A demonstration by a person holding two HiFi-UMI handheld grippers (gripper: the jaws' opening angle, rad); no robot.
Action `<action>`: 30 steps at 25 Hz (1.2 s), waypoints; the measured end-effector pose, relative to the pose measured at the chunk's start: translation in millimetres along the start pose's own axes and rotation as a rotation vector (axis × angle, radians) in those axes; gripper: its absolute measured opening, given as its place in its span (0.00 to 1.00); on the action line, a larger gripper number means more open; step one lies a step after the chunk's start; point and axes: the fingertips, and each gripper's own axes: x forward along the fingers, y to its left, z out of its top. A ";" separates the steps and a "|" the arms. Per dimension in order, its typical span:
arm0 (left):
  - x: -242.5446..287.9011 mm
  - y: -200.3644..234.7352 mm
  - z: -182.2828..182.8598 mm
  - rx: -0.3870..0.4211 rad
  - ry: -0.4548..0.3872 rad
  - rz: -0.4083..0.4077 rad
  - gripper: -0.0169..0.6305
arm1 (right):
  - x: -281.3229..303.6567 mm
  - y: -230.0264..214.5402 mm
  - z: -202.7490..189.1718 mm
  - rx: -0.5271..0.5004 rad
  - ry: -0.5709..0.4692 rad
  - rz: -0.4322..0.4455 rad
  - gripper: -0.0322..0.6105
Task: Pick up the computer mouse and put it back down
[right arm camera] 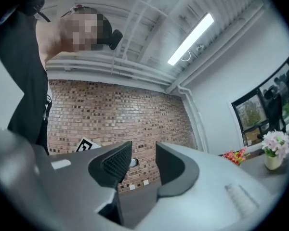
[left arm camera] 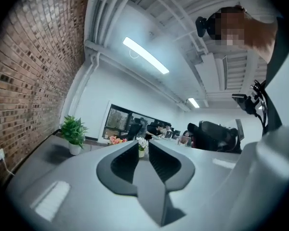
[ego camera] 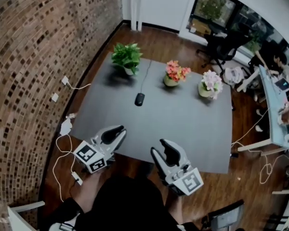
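Status: pre-grasp, nothing picked yet.

- Computer mouse [ego camera: 139, 99] lies flat on the table [ego camera: 192, 129], a bit past the table's middle toward its far edge and left of the table's centre line. Its cable [ego camera: 146, 76] runs off toward the table's far edge.
- Left gripper [ego camera: 118, 130] hovers over the table's near edge, left part. Fingers pinched together, nothing in them; its view looks level across the table top.
- Right gripper [ego camera: 162, 143] is also over the table's near edge, nearer the middle. Fingers spread wide with only air between them; through the gap I see just the brick wall [right arm camera: 111, 105] off the table's left side, so it's not aimed at the mouse.
- Both are well apart from the mouse. Three flower pots along the table's far side are not in the path.

Judgement: reach phase. The right one is the one ready to take it.

Next move needs:
1. Swing right toward the table's far-left part and line it up on the mouse.
2. Tip the nose down; it's close to level now.
3. Straddle the mouse across its narrow sides, then close.
4. Lift small, as the cable may drag.
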 end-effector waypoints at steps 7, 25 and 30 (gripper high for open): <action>70.7 72.4 -63.6 0.091 0.228 0.261 0.56 | -11.2 -63.5 -4.3 0.093 0.008 0.027 0.25; 236.1 344.3 -311.6 0.002 0.742 0.609 0.62 | -30.5 -134.3 -0.1 0.051 0.123 -0.281 0.25; 227.3 340.3 -312.7 -0.071 0.816 0.515 0.46 | -13.4 -140.3 0.6 0.051 0.127 -0.268 0.25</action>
